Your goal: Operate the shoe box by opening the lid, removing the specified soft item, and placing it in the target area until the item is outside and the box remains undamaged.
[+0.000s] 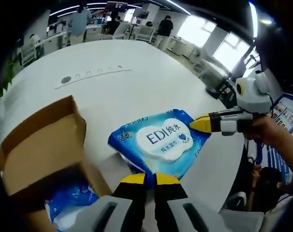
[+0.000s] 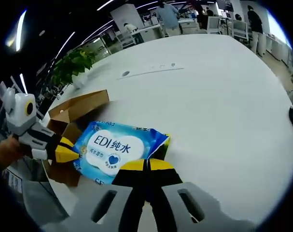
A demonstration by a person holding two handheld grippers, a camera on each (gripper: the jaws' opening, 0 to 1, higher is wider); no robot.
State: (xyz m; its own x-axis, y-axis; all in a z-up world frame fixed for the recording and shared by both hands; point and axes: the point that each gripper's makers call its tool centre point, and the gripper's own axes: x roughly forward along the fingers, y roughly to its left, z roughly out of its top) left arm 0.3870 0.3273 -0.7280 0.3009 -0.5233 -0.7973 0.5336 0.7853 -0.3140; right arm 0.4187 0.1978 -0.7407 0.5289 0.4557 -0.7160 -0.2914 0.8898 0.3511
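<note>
Left gripper (image 1: 151, 180) jaws pinch the near edge of the blue wipes pack (image 1: 160, 141), which lies on the white table (image 1: 136, 82) outside the open cardboard box (image 1: 45, 145). Right gripper (image 2: 146, 166) jaws clamp the pack's opposite end. Another blue pack (image 1: 69, 203) inside the box is half hidden.

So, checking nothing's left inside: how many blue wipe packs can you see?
2: one blue wet-wipe pack held on the white table, another inside the open cardboard box, partly hidden.

You face a broad white round table (image 1: 136, 82). On it rest an open cardboard shoe box (image 1: 45, 140) at lower left and a blue wet-wipes pack (image 1: 160, 140) just right of centre.
</note>
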